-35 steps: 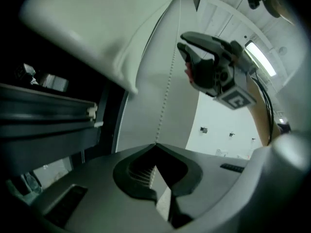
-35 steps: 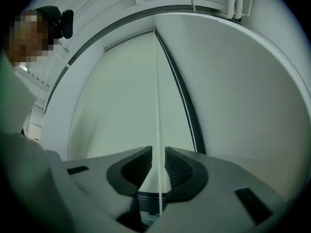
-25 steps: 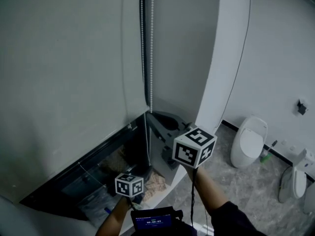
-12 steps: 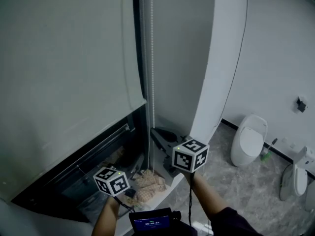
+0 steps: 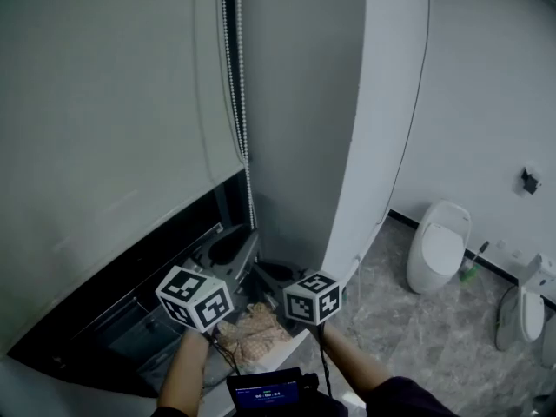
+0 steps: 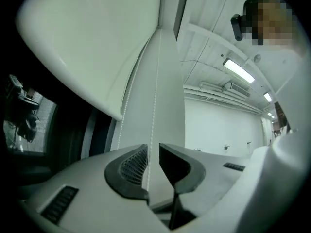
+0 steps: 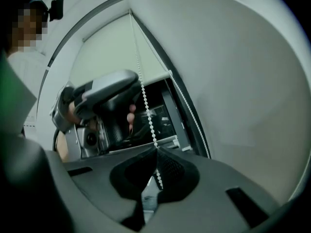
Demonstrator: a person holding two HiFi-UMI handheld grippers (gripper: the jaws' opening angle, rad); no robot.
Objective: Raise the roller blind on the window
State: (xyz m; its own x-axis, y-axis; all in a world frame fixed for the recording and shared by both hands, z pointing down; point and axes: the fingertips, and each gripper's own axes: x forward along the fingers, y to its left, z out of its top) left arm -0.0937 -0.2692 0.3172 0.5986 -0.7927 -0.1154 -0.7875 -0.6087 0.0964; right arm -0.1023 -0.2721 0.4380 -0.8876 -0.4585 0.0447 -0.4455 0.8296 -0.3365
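Clamping the bead chain [image 7: 144,101] in our right hand-held gripper [image 7: 156,152], we have just been opening the left hand-held gripper [image 6: 153,152] around it; the roller blind [image 5: 104,146] looks only partly raised

The left forearm [image 5: 182,373] and right forearm [image 5: 352,367] reach forward side by side. The left claw [image 6: 153,152] points roughly level; its jaws have just been opening, leaving a narrow gap round the bead chain [image 6: 154,106]. The right claw [image 7: 155,153], also level, is clamped on that chain.
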